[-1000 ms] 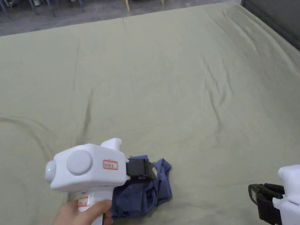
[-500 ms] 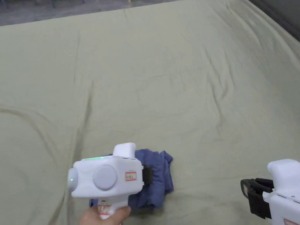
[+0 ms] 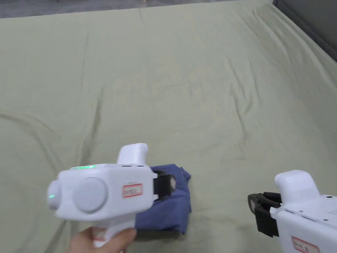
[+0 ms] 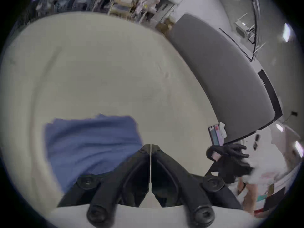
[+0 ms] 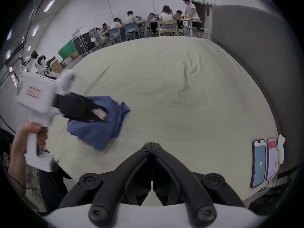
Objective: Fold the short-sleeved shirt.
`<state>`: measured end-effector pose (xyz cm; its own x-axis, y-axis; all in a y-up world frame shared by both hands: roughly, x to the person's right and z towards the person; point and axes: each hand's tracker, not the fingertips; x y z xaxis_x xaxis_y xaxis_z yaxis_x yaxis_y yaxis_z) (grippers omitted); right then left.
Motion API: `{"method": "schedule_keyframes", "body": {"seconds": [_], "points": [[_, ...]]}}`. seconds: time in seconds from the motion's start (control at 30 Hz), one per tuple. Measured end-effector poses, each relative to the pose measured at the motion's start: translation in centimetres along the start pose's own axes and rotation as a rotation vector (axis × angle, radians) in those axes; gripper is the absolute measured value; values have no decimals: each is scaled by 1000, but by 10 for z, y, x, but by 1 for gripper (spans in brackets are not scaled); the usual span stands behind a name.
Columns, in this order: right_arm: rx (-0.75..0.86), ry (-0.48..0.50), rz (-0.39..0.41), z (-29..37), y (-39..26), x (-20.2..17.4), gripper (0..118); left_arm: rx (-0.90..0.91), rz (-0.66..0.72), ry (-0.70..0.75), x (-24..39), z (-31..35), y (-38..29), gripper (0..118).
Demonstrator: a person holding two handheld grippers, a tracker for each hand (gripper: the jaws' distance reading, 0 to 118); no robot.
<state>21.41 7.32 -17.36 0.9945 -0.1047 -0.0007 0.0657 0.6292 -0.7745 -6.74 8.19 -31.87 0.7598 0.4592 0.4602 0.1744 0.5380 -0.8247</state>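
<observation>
Blue short-sleeved shirt [image 3: 171,204] lies folded small, near-left on the green bed sheet [image 3: 197,82]. Left claw [image 3: 164,184] hovers above it clenched and empty, likely patting the bundle flat. Right claw [image 3: 260,210] clenched, well right.

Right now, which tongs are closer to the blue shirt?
Left. The left tongs hover right over the blue shirt; whether they touch it is unclear. The right tongs sit off to its right, above the bedsheet.
</observation>
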Motion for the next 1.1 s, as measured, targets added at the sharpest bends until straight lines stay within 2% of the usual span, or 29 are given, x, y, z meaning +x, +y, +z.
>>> {"method": "schedule_keyframes", "body": {"seconds": [0.1,0.17,0.27,0.33,0.37,0.4,0.43,0.47,0.53,0.7,0.8,0.83,0.87,0.9,1.0,1.1], "points": [[0,66,64,-13,15,-31,3,49,-11,198,-24,55,-10,2],[-2,122,98,-28,26,-52,3,48,29,280,-46,76,-18,2],[-33,202,116,-65,41,-81,3,53,133,280,-79,86,-27,2],[-61,199,162,-101,47,-97,3,40,218,238,-99,79,-30,3],[-92,168,198,-124,48,-102,2,31,286,185,-111,73,-31,15],[-139,128,225,-148,48,-103,3,10,355,121,-123,65,-34,47],[-208,99,227,-173,45,-99,3,-14,402,50,-136,52,-37,94],[-202,143,194,-183,43,-90,2,-31,426,12,-144,39,-39,100],[-157,227,73,-169,54,-71,2,-52,460,-7,-156,22,-42,100],[-170,250,122,-171,53,-66,2,-96,401,13,-163,-24,-35,100],[-164,247,128,-170,53,-66,2,-82,387,-101,-155,-36,-27,98],[-162,247,128,-168,51,-68,2,-77,406,-158,-154,-38,-27,82],[-159,244,132,-167,51,-70,2,-59,395,-142,-151,-39,-28,48],[-155,231,146,-165,51,-71,2,-51,360,-94,-150,-40,-26,37],[-118,247,153,-147,51,-76,2,-96,413,-160,-167,-31,-25,37],[-67,256,149,-124,56,-81,2,-71,403,-136,-178,-7,-19,37]]}}
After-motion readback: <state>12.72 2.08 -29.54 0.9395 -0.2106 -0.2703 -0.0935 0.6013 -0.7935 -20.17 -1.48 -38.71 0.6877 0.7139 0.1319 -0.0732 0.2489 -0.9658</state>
